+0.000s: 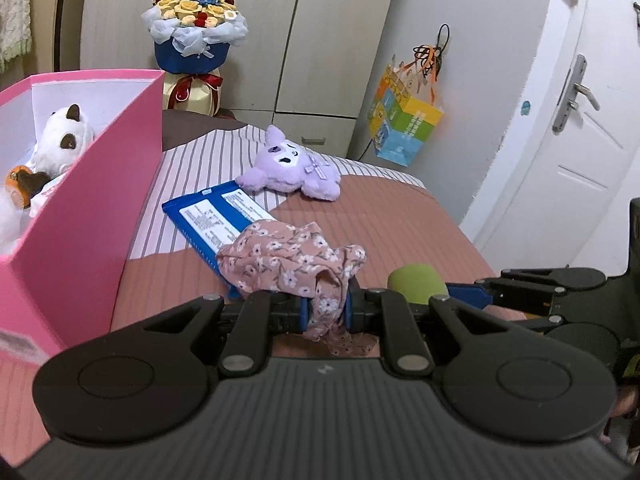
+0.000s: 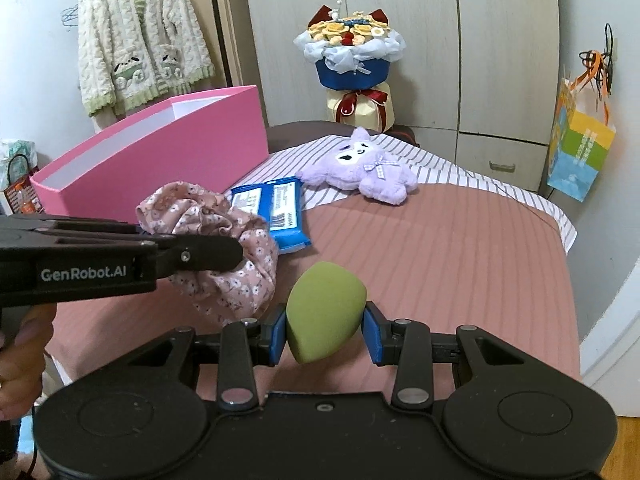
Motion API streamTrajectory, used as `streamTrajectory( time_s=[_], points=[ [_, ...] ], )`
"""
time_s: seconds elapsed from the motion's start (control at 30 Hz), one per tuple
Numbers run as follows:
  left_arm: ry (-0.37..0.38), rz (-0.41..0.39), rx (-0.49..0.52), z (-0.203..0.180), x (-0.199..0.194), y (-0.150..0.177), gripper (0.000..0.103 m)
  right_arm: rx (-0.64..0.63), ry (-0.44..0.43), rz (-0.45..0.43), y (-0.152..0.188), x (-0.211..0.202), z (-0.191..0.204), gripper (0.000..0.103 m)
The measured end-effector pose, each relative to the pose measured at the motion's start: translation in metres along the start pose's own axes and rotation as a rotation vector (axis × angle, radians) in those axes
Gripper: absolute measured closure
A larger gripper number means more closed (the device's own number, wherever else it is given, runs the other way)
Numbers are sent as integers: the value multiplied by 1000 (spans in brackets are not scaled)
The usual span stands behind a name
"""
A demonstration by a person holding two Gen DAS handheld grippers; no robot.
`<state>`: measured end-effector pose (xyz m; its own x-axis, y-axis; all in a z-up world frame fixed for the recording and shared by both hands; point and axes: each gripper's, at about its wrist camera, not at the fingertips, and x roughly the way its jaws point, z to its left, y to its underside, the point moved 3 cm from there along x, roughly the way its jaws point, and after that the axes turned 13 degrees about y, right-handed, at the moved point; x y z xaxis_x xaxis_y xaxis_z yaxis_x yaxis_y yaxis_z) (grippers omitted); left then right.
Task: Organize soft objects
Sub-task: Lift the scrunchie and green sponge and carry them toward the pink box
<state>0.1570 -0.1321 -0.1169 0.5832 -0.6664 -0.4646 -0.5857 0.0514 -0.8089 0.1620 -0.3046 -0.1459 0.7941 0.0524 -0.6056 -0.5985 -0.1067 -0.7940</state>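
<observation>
My left gripper [image 1: 326,312] is shut on a pink floral cloth [image 1: 292,260], held just above the bed; it also shows in the right wrist view [image 2: 224,248]. My right gripper [image 2: 325,334] is shut on a green egg-shaped sponge [image 2: 322,306], whose top shows in the left wrist view [image 1: 416,280]. A pink box [image 1: 80,216] stands at the left with a white plush cat [image 1: 60,140] inside. A purple plush toy [image 1: 288,164] lies on the bed further back. A blue wipes pack [image 1: 212,216] lies partly under the cloth.
The bed [image 2: 440,240] has a pink ribbed cover and a striped sheet. A flower bouquet [image 2: 352,56] stands at the bed's far end before a wardrobe. A colourful paper bag [image 1: 404,120] hangs on the wall. A white door [image 1: 580,120] is at the right.
</observation>
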Motion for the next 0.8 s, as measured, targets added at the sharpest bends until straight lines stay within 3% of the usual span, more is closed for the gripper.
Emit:
streamTrajectory(
  time_s=[0.37, 0.8],
  points=[
    [75, 205, 59, 12, -29, 12, 88, 15, -68, 41, 13, -31, 14, 59],
    [100, 298, 83, 19, -80, 17, 88, -12, -208, 85, 13, -61, 45, 59]
  ],
)
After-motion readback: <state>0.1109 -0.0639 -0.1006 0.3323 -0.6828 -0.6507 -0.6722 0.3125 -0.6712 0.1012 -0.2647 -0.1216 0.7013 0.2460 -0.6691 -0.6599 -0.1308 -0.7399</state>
